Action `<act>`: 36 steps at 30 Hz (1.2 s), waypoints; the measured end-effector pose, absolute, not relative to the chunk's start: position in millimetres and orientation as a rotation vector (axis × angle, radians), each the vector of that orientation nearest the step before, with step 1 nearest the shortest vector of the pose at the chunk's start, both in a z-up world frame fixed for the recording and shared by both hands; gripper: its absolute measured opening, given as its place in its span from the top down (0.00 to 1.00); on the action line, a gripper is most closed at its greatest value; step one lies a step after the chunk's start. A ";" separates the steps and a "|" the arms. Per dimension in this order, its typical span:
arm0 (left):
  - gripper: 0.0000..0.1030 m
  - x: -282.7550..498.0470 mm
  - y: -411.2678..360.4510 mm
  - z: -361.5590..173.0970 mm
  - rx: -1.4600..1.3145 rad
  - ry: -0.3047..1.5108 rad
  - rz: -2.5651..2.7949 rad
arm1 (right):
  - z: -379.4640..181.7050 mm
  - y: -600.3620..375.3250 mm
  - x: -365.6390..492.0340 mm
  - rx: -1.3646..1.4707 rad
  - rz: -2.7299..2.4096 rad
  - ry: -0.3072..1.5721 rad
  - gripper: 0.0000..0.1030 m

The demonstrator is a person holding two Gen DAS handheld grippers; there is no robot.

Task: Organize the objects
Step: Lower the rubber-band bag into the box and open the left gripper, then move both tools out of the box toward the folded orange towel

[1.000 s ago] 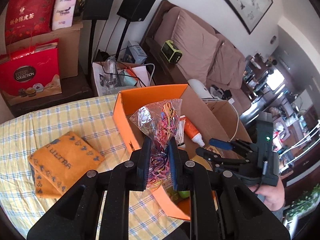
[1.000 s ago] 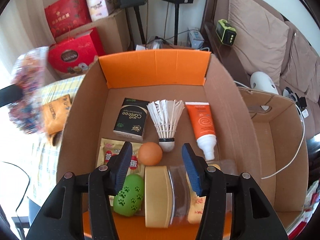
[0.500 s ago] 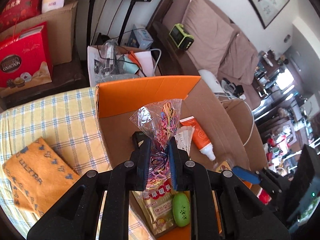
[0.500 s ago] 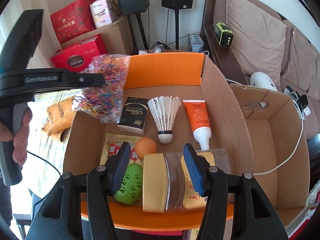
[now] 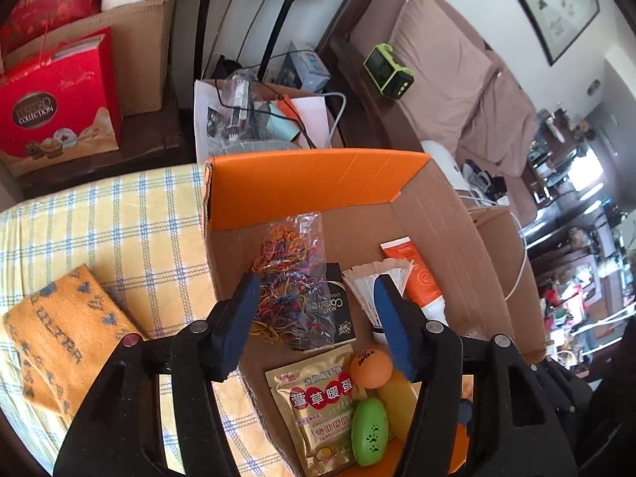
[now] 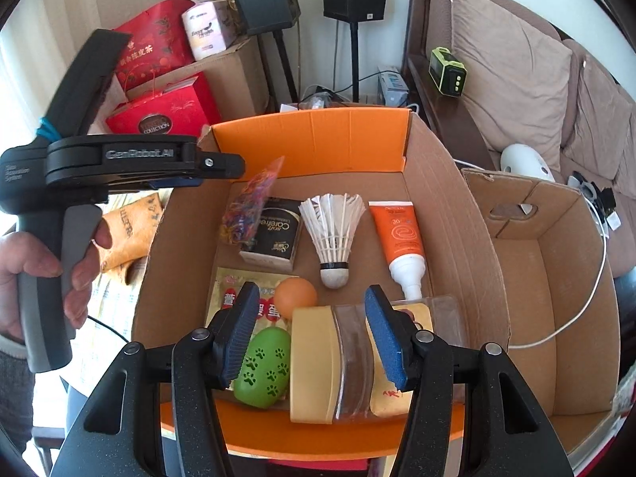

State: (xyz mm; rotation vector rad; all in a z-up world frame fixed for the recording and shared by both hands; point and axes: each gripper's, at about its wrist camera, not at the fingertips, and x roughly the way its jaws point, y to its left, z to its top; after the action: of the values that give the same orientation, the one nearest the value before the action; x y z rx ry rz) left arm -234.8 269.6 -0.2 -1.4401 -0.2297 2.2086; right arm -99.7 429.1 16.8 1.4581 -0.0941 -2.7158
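Observation:
A clear bag of coloured rubber bands [image 5: 288, 282] lies in the orange cardboard box [image 5: 310, 183], against its left wall and partly on a black tissue pack [image 5: 338, 310]. The bag also shows in the right wrist view [image 6: 248, 206]. My left gripper [image 5: 318, 318] is open and empty just above the bag. My right gripper [image 6: 314, 338] is open and empty above the box's near end, over a yellow-lidded clear container [image 6: 330, 361]. The box also holds a shuttlecock [image 6: 334, 230], an orange tube [image 6: 399, 238], an orange ball [image 6: 296, 294], a green paw-print case [image 6: 264, 365] and a gold sachet [image 5: 318, 405].
An orange towel [image 5: 59, 338] lies on the yellow checked cloth [image 5: 119, 230] left of the box. A second, plain cardboard box [image 6: 544, 278] stands to the right. Red gift bags [image 5: 55, 95], speaker stands and a brown sofa [image 6: 516, 79] are behind.
My left gripper carried the rubber-band bag over the box, then opened and let it go; the bag now lies inside. My right gripper drew back slightly and stayed open.

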 end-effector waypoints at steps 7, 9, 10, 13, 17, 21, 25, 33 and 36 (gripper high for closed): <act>0.31 -220.4 249.4 27.7 -1.370 -0.218 2.233 | 20.3 426.7 -100.8 1.450 -2.727 -0.099 0.42; 0.26 -212.7 238.6 36.1 -1.337 -0.187 2.270 | 21.5 426.2 -101.4 1.444 -2.733 -0.105 0.35; 0.24 -209.7 233.8 39.0 -1.328 -0.176 2.284 | 22.3 426.1 -102.0 1.439 -2.734 -0.110 0.34; 0.21 -203.4 215.4 44.3 -1.323 -0.160 2.315 | 24.5 421.9 -103.7 1.431 -2.726 -0.122 0.29; 0.16 -196.6 190.5 43.8 -1.336 -0.176 2.318 | 27.5 411.0 -105.2 1.412 -2.713 -0.122 0.15; 0.11 -187.9 162.8 41.1 -1.341 -0.184 2.353 | 28.7 400.0 -109.8 1.406 -2.711 -0.118 0.05; 0.09 -178.5 135.1 37.2 -1.355 -0.204 2.375 | 31.0 388.2 -111.9 1.390 -2.695 -0.121 0.05; 0.09 -161.1 72.9 20.5 -1.408 -0.208 2.438 | 42.1 350.8 -112.8 1.318 -2.635 -0.072 0.09; 0.09 -155.8 49.8 9.3 -1.442 -0.233 2.449 | 44.7 333.0 -115.4 1.299 -2.609 -0.053 0.13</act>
State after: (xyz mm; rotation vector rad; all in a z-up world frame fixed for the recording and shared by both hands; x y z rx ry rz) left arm -155.8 49.8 9.3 -1.4417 -0.2326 2.4489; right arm -115.4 333.0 44.7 1.2993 -0.0534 -2.6085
